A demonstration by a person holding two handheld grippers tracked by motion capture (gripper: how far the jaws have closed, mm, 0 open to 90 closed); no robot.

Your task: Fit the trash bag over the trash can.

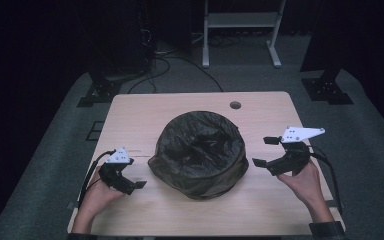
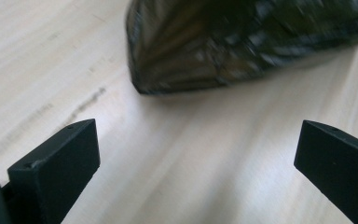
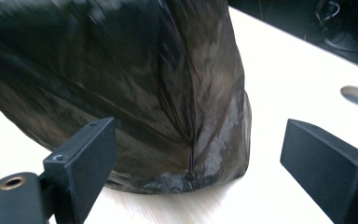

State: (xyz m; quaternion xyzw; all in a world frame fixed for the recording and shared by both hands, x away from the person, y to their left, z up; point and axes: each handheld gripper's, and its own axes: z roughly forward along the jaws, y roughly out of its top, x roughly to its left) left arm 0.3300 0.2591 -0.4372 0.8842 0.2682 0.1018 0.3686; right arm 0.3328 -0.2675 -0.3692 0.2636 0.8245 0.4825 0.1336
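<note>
Jaws wide, flanking black bag

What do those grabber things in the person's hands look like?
Each is a black tool. The left gripper and right gripper both end in two flat, blocky black jaws. Each has a pale grey three-cornered plate with small holes on top, and a black cable trailing back. A dark band wraps the right wrist.

Crumpled black bag mid-table

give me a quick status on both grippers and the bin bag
Left gripper open, empty. Right gripper open, empty. Round bin lined with black plastic bag mid-table, untouched, between them. Nothing in the way.
</note>
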